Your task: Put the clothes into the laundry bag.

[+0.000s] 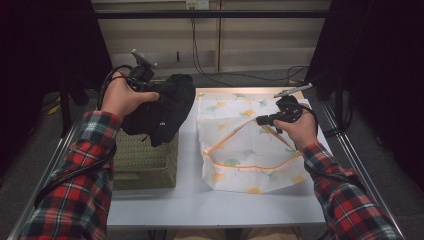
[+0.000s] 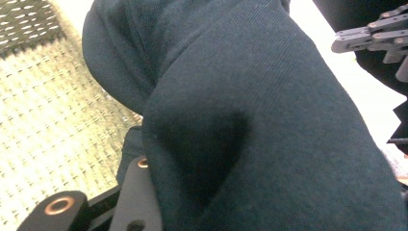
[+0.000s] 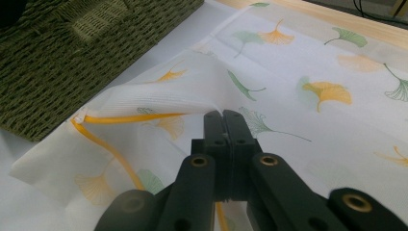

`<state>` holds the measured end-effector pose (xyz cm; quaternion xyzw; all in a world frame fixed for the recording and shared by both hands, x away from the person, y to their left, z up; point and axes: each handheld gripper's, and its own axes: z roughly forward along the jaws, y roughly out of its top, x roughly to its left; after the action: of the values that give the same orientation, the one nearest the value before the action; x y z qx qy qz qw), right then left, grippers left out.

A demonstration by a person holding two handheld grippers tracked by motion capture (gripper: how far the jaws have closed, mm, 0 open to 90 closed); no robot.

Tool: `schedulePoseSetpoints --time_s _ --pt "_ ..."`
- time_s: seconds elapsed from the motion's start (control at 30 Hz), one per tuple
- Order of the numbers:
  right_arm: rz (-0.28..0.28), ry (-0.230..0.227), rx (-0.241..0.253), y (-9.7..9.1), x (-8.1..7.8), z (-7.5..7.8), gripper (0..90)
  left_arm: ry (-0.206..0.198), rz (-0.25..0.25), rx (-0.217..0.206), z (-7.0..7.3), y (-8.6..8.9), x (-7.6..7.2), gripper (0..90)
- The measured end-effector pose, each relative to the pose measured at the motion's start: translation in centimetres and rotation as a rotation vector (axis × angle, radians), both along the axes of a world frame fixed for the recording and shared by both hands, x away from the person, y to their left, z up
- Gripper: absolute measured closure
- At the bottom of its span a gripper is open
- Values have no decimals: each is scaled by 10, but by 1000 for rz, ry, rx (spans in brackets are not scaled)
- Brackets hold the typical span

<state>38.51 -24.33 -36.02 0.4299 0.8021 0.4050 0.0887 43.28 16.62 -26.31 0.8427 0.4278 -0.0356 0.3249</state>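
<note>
A dark garment (image 1: 165, 110) hangs bunched in the air above a green woven basket (image 1: 145, 162), with my left gripper (image 1: 154, 93) shut on it. In the left gripper view the dark garment (image 2: 250, 120) covers the jaws, and the basket weave (image 2: 43, 120) lies below it. A white mesh bag (image 1: 245, 150) printed with ginkgo leaves lies on the table to the right, its orange zip undone. My right gripper (image 1: 261, 120) is shut on the bag's upper edge (image 3: 192, 98) and holds the mouth lifted; its jaws (image 3: 222, 118) meet tightly on the thin fabric.
The white table (image 1: 210, 200) has bare surface in front of the basket and bag. The basket (image 3: 57, 62) sits just left of the bag's open mouth. The right gripper (image 2: 375, 38) appears far off in the left gripper view. Dark curtains flank the table.
</note>
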Motion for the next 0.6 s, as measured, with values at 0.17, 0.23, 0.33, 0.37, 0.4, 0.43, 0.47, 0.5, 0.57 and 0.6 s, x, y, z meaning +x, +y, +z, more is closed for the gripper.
schedulePoseSetpoints --time_s 0.17,0.23,0.33,0.37,0.4,0.43,0.47,0.5,0.57,0.6 --pt "-4 -2 4 0 0 0 900 7 -27 -8 2 -10 -4 589" --pt "-5 -1 3 0 0 0 900 8 -35 -13 2 -13 -4 589" --pt "-2 -2 5 0 0 0 900 8 -46 -21 2 -19 -7 589" --pt "-1 -3 3 0 0 0 900 9 -62 -20 2 -21 -7 589" --pt "1 -7 2 0 1 0 900 13 -68 -18 3 -23 -8 589" --pt "-2 -5 1 0 1 0 900 9 -72 -20 3 -24 -9 589" --pt "-6 -2 0 0 1 0 900 10 -78 -21 3 -26 -10 589" --pt "-4 -5 2 0 1 0 900 11 -82 -29 3 -28 -10 589" --pt "-8 -2 1 0 1 0 900 7 -98 -25 3 -31 -11 589" --pt "-8 -3 0 0 1 0 900 12 -98 -26 3 -33 -13 589"
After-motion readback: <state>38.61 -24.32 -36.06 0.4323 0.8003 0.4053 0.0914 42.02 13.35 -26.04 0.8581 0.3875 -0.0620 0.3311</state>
